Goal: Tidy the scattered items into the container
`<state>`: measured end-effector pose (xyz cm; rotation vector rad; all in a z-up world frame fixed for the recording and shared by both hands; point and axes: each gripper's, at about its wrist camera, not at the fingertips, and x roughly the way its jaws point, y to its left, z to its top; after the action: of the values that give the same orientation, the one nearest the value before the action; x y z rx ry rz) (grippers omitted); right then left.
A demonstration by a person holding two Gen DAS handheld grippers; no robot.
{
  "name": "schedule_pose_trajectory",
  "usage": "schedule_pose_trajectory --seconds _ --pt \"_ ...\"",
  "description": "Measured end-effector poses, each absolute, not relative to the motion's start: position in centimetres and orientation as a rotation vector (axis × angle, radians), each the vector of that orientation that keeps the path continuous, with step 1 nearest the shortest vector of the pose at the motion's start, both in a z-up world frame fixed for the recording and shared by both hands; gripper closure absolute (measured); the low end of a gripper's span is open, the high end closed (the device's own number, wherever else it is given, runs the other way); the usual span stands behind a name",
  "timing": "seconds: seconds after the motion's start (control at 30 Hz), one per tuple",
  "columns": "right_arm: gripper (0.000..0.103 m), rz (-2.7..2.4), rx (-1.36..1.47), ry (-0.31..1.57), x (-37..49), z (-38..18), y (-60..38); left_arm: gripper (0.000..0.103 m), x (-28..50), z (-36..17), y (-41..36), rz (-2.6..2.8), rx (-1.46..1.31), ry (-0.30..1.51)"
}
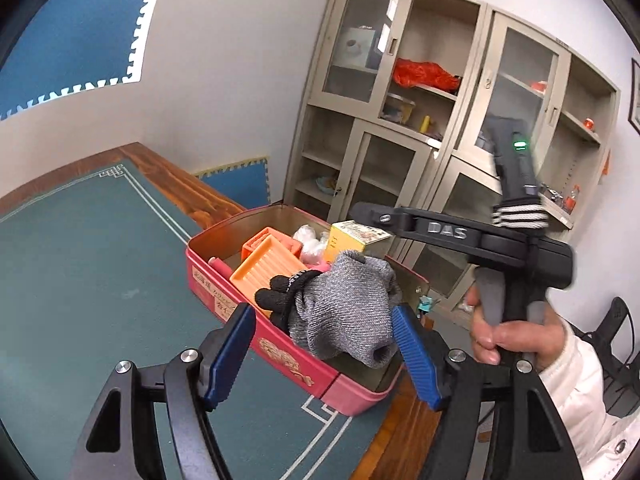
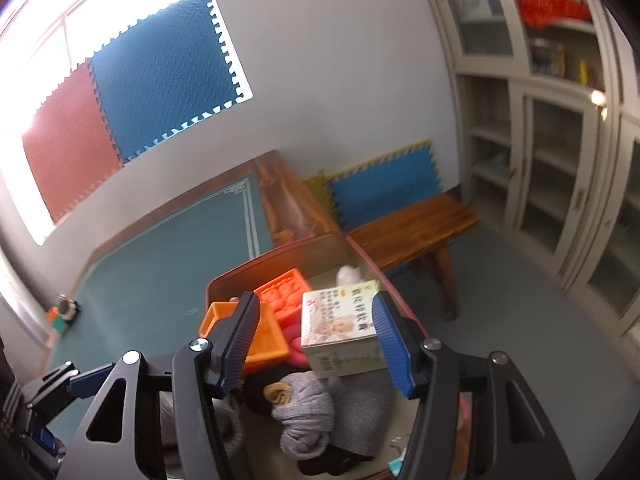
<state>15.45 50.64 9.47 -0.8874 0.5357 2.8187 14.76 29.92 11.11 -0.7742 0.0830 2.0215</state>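
Observation:
A pink tin box sits at the table's corner and holds orange trays, a white wad and a yellow carton. A grey and black glove lies over the tin's near rim. My left gripper is open, its blue pads on either side of the glove, the right pad close to it. In the right wrist view my right gripper is open above the tin, the carton leaning by its right pad. The glove lies below.
The tin stands on a green mat on a wooden table. A wooden bench and beige cabinets stand beyond. A small object sits at the table's far left. The right gripper's handle and hand are close on the right.

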Motion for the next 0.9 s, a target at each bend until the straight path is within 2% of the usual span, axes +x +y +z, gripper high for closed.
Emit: schedule_pose_trajectory --seconds 0.2,0.33,0.63,0.67,0.7,0.73,0.77,0.8,0.9 --pt "0.042 2.758 -0.995 0.565 14.1 7.4 51.9 0.031 15.5 11.3 30.5 1.978 -0.757 0.093" --pt "0.042 2.723 -1.02 0.487 14.2 6.7 51.5 0.031 15.0 10.2 31.6 1.959 -0.818 0.108" --pt "0.041 2.737 -0.911 0.46 16.2 8.5 51.1 0.031 13.6 8.0 32.8 1.98 -0.942 0.136" --pt "0.041 2.741 -0.891 0.448 16.6 8.8 50.9 0.03 13.8 8.2 32.8 2.0 -0.928 0.151" --pt "0.04 2.75 -0.89 0.433 16.8 9.1 50.5 0.025 14.1 8.3 32.8 2.02 -0.914 0.167" --pt "0.035 2.759 -0.891 0.417 17.0 9.3 50.1 0.021 14.3 8.5 32.8 2.04 -0.9 0.182" --pt "0.025 2.769 -0.892 0.401 17.3 9.5 49.7 0.021 14.5 8.7 32.7 2.062 -0.887 0.196" --pt "0.021 2.773 -0.901 0.375 17.5 9.7 49.3 0.021 14.7 8.8 32.5 2.085 -0.873 0.21" --pt "0.019 2.78 -0.957 0.303 18.4 10.1 48.3 0.021 15.1 9.3 32.0 2.127 -0.846 0.225"
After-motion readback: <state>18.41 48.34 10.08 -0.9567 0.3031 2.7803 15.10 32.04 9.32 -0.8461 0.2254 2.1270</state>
